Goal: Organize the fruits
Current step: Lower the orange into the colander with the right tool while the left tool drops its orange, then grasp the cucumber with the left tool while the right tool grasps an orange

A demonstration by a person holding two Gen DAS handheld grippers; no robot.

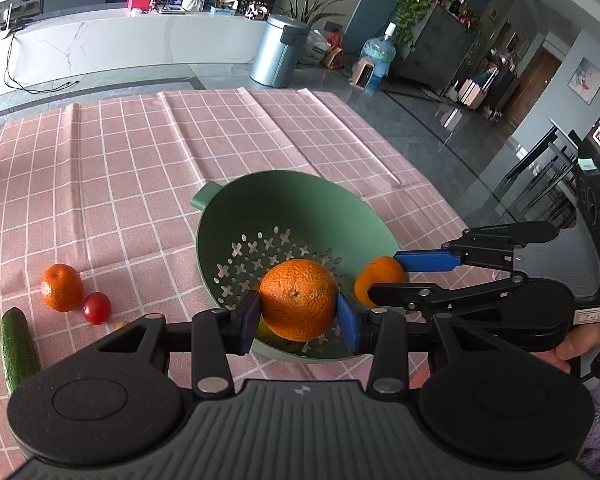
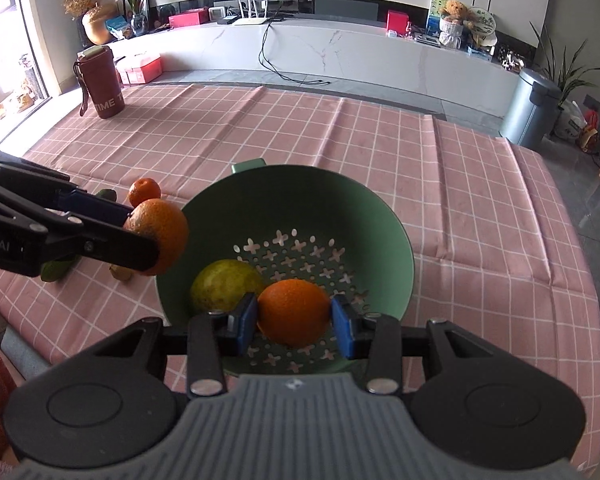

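Observation:
A green colander [image 1: 300,192] [image 2: 380,208] stands on the pink checked tablecloth. My left gripper [image 1: 298,316] is shut on a large orange [image 1: 298,300] and holds it over the colander's near rim; it shows at the left in the right wrist view [image 2: 160,236]. My right gripper [image 2: 294,320] is shut on another orange [image 2: 294,312] above the colander; that orange also shows in the left wrist view [image 1: 378,280]. A yellow-green fruit [image 2: 224,284] lies inside the colander.
On the cloth left of the colander lie a small orange [image 1: 61,287], a cherry tomato [image 1: 97,308] and a cucumber [image 1: 18,348]. A red-brown flask [image 2: 102,82] stands at the far left corner. The table edge runs close on the right.

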